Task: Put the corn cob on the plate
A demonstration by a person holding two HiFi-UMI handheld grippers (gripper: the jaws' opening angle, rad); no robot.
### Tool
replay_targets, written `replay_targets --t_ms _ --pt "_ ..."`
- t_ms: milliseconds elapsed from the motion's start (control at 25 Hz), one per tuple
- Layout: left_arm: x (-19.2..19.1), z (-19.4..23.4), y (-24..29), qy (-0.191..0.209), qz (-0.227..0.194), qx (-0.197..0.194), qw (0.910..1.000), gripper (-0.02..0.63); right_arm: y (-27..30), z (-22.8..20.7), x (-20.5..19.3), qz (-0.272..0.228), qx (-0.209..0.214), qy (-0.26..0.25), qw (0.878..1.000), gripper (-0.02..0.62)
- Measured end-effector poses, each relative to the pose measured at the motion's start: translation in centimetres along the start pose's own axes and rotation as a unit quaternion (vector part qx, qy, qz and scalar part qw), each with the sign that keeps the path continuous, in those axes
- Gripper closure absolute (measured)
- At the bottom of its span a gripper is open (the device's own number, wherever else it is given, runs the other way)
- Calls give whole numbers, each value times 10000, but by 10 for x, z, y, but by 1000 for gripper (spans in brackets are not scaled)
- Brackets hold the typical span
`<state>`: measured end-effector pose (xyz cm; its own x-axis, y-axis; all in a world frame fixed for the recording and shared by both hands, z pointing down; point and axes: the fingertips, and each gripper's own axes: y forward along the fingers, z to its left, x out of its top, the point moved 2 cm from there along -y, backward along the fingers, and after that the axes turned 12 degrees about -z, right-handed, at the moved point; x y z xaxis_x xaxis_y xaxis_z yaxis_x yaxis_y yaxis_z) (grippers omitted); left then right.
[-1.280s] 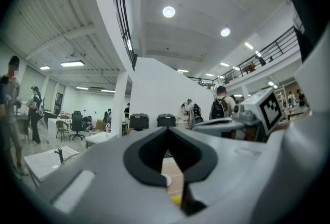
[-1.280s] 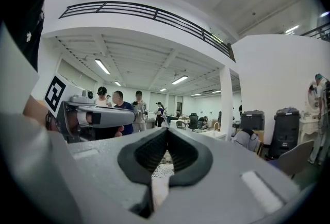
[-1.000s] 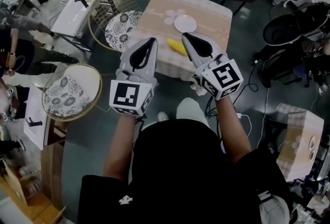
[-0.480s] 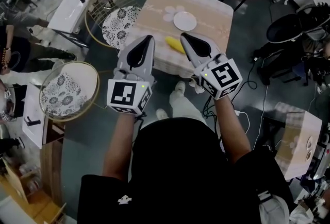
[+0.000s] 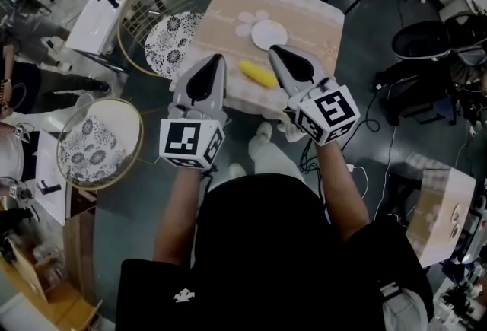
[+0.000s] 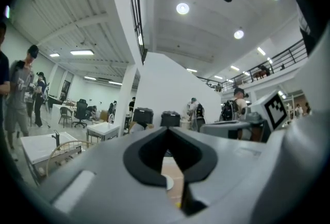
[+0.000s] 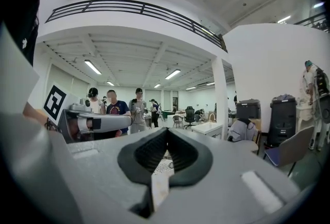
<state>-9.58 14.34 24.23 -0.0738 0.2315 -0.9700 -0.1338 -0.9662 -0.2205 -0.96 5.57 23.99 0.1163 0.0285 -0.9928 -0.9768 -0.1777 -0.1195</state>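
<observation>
Beige table (image 5: 222, 31), corn cob (image 5: 258, 74) lying diagonal, nearer end rightward

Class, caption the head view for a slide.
Left tool and right tool, both shut, point toward a table with a corn cob lying near a white plate.

Table (image 5: 308, 21) lies bare between corn cob (image 5: 257, 74) and plate (image 5: 269, 35) — round stand (image 5: 169, 46) perhaps abutting left.

Square table (image 5: 308, 17) under a beige floral cloth. Just beside its left edge stands a round gold-framed chair (image 5: 169, 44) with a patterned cushion. A second such chair (image 5: 97, 145) sits nearer, apart. White desk (image 5: 103, 10) at upper left. People (image 7: 117, 109) stand in the background.
</observation>
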Motion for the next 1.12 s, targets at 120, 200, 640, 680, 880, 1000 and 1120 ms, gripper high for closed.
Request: replay_targets --t_ms 120,200,640,680,880,1000,1120 --pt "-9 -1 19 -8 67 -33 10000 597 4 -18 -4 -1 -60 39 10000 594" --pt "-15 -1 31 -2 119 -68 9999 597 7 -31 -6 0 -92 72 9999 594" --pt "-40 -7 103 87 381 -233 9990 597 21 -108 -22 23 -277 357 9990 594" --pt "-42 -7 108 100 414 -246 9988 597 23 -115 -23 15 -282 389 9988 594" --pt "-43 1 134 74 468 -190 9987 597 34 -140 -25 9 -264 562 9981 594" --pt "-44 1 150 75 458 -170 9988 597 37 -153 -26 65 -219 525 9984 594" --pt "-45 0 162 4 393 -168 9991 597 37 -167 -28 85 -209 468 9987 594"
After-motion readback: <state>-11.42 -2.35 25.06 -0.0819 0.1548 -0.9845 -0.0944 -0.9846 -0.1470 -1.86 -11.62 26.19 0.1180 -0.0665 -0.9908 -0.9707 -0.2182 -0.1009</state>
